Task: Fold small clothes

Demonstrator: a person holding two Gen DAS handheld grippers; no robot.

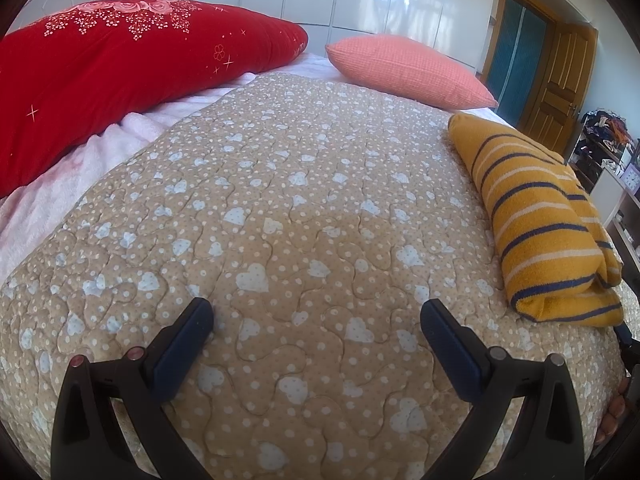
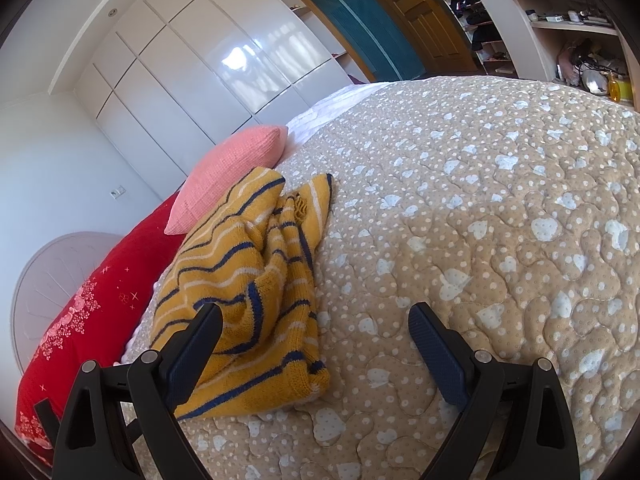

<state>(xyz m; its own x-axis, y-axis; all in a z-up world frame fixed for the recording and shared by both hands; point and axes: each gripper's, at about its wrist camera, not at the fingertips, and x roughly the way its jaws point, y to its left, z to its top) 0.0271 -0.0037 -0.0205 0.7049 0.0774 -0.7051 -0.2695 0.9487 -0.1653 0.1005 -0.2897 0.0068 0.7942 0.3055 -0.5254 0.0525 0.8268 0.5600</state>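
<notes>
The yellow striped sweater point(image 1: 552, 224) lies folded in a thick bundle on the quilt point(image 1: 304, 208), w/ navy and cream stripes, at the bed's right side near the edge. Left tool point(image 1: 318, 320) hovers over bare quilt, fingers wide apart, nothing between them; sweater sits ahead and to the right of it, its near folded end just beyond the right fingertip point(image 1: 434, 312), not touching. In the right wrist view the sweater point(image 2: 256, 280) looks rumpled, layers bunched w/ loose folds on top; right tool point(image 2: 316, 320) is spread wide too, empty. Its left finger point(image 2: 200, 340) overlaps the sweater's near part in view, contact can't be told; the other finger stands over plain quilt, clear of the knit. Beyond the sweater, toward the headboard: a pink pillow point(image 2: 232, 176) just beside its far end, and a red floral pillow point(image 2: 100, 300) further along. From the sweater toward bed centre the quilt is flat and open, lots of room. On the sweater's outer side the bed edge drops off close by; shelves point(image 1: 600, 148) w/ clutter stand past it.
</notes>
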